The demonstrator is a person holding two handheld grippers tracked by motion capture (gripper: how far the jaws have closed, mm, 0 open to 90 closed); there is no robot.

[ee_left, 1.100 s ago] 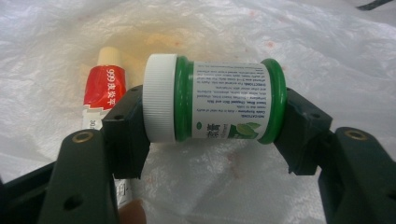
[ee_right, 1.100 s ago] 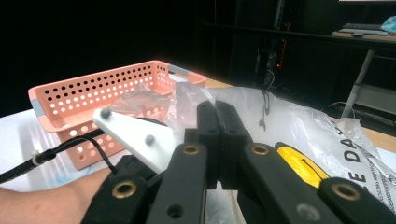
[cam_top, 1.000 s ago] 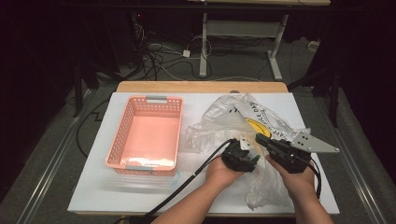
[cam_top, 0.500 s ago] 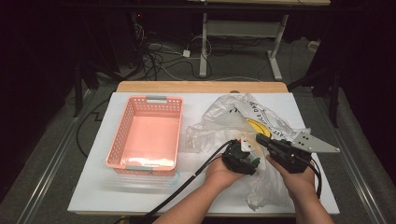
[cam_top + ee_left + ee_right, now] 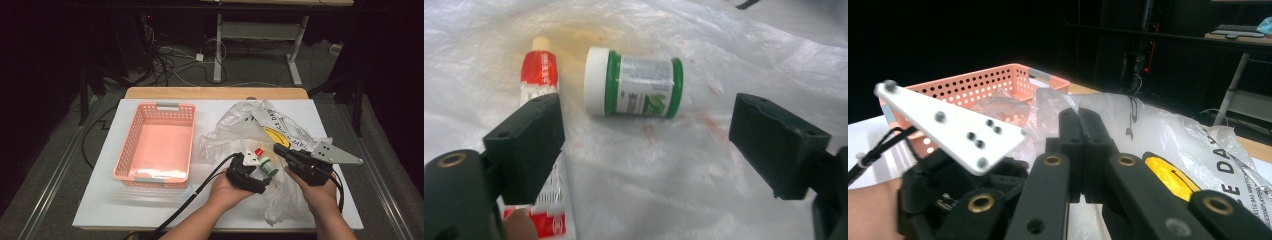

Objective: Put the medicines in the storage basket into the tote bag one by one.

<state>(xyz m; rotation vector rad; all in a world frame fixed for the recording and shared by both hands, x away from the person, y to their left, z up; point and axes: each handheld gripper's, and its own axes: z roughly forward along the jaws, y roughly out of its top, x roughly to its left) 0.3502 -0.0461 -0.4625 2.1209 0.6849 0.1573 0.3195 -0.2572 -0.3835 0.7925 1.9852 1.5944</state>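
The left gripper (image 5: pixel 644 150) has its fingers (image 5: pixel 526 147) spread wide with nothing between them; they have just been opening, and in the left gripper view they rise from the lower left and lower right of the frame. Just beyond them, in the upper middle of that frame, a small jar (image 5: pixel 634 82) lies on its side on the clear plastic bag (image 5: pixel 664 175), free of both fingers: white lid toward the left, green body, a pale label with leaves. Beside it at the upper left lies a red and white tube (image 5: pixel 540 75), partly behind the left finger. In the high view the jar (image 5: pixel 267 167) sits in the lower middle of the frame between the two grippers, on the crumpled bag (image 5: pixel 250 125) spread over the white desk (image 5: pixel 110 200). The right gripper (image 5: pixel 280 150) has its fingers pressed together, holding nothing. Farther off, left of centre, stands a pink basket (image 5: pixel 157 145).
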